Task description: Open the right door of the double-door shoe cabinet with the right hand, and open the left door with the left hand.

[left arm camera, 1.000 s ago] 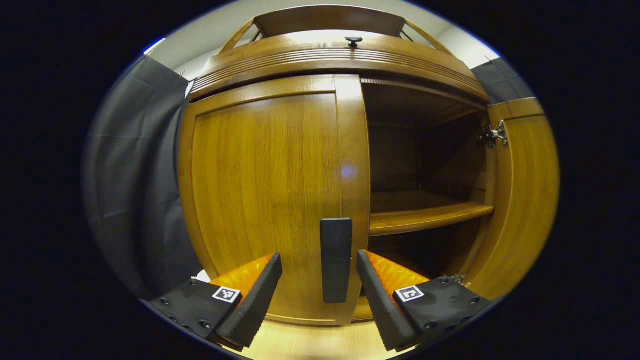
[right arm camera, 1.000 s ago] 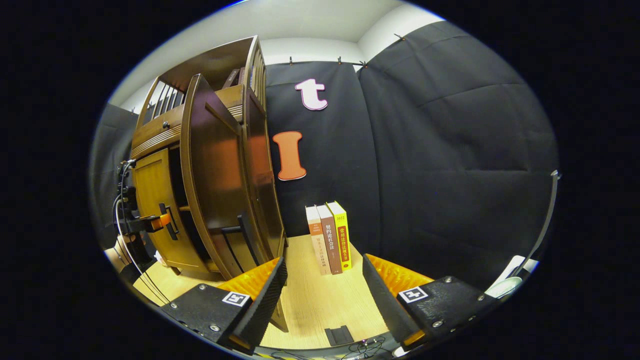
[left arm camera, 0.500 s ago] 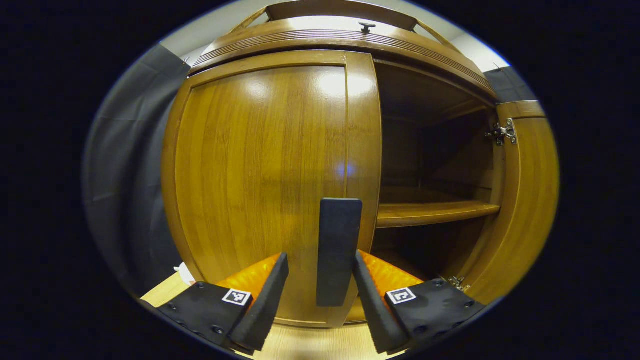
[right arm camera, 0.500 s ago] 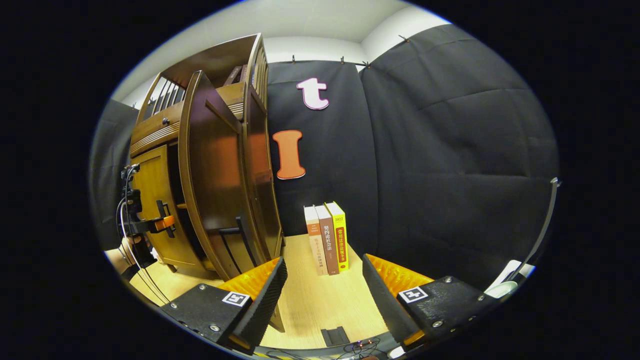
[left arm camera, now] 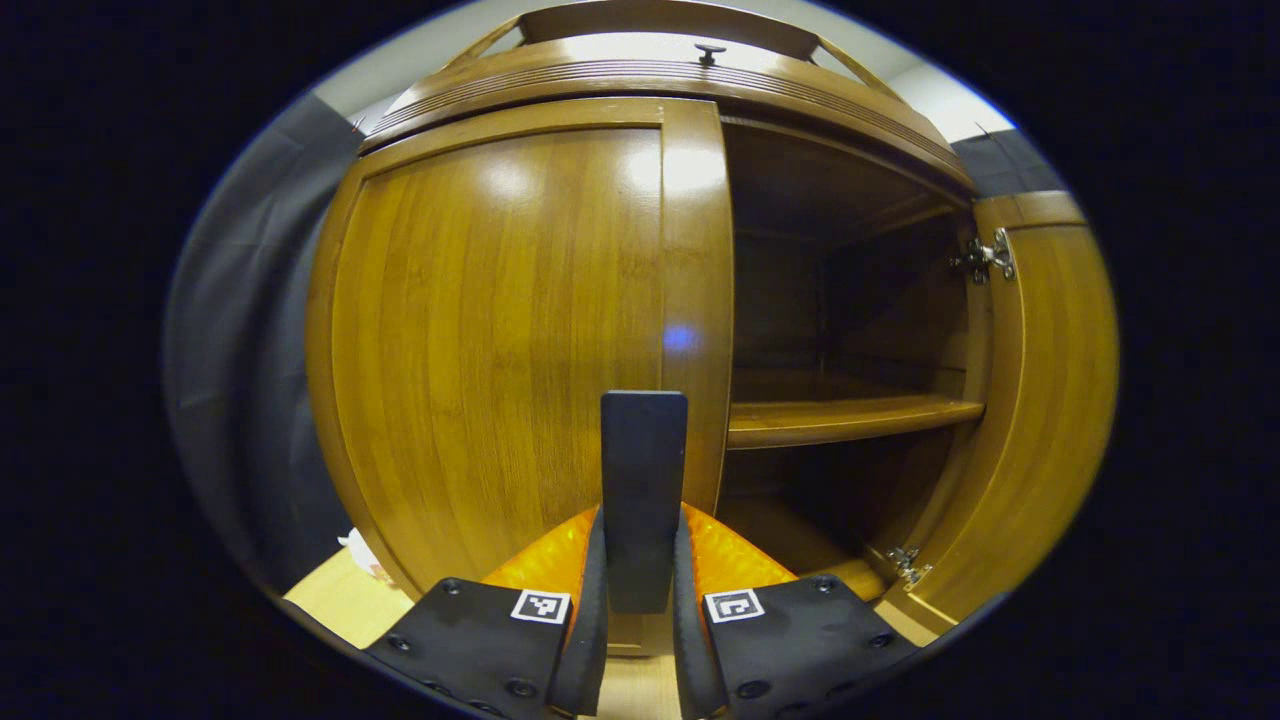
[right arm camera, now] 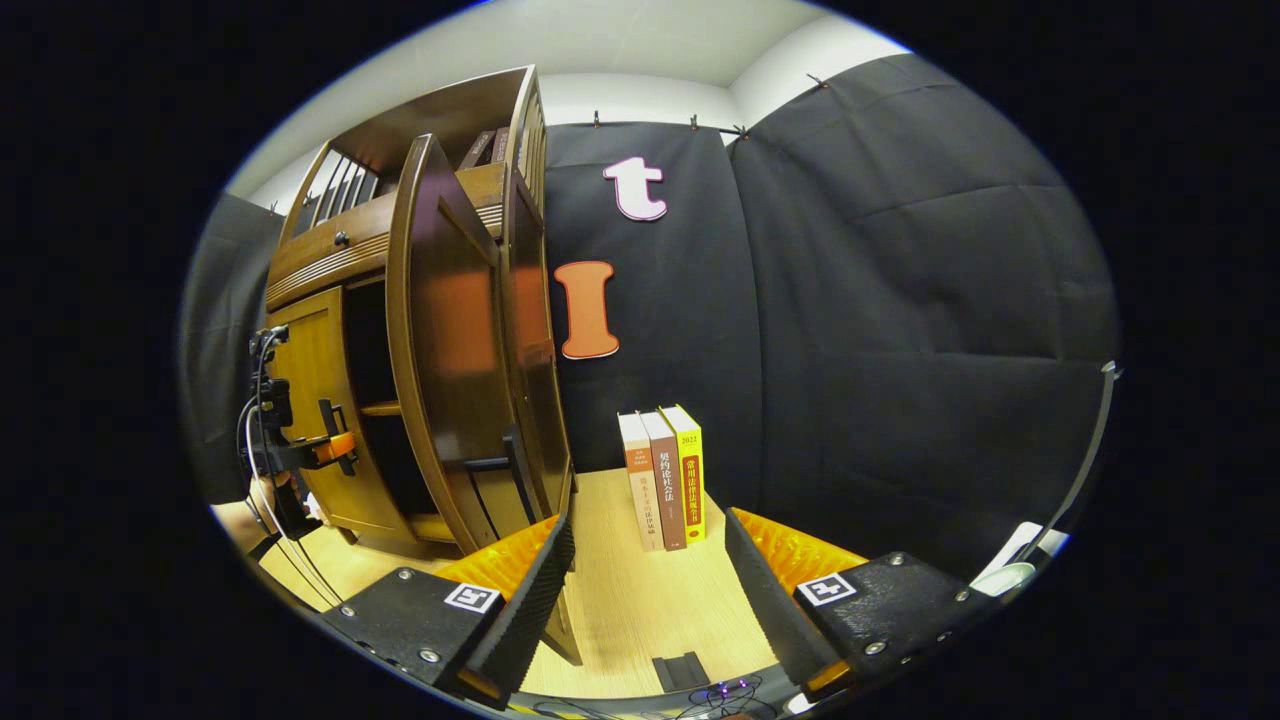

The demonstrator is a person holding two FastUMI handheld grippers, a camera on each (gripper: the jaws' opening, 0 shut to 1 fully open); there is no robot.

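The wooden shoe cabinet point(left arm camera: 660, 75) is close in front in the left gripper view. Its left door point(left arm camera: 500, 340) is flush with the frame, and a dark upright handle point(left arm camera: 643, 470) sits on its right edge. My left gripper point(left arm camera: 640, 610) is shut on that handle, one finger pressing each side. The right door point(left arm camera: 1045, 400) stands swung wide, baring a shelf point(left arm camera: 850, 418). In the right gripper view the right door point(right arm camera: 450, 340) is open at the left, with its handle point(right arm camera: 512, 465) free. My right gripper point(right arm camera: 645, 590) is open, holding nothing, apart from the door. The left gripper point(right arm camera: 330, 447) shows at the left door point(right arm camera: 305, 400).
Three upright books point(right arm camera: 665, 480) stand on the light wooden floor point(right arm camera: 640, 610) against the black cloth, right of the cabinet. A small dark block point(right arm camera: 680, 668) and cables lie near the front. A white object point(right arm camera: 1005, 575) sits at the far right edge.
My left gripper moved in and its fingers shut on the left door's handle, which they straddled open before. The right gripper stays open and has drifted only slightly.
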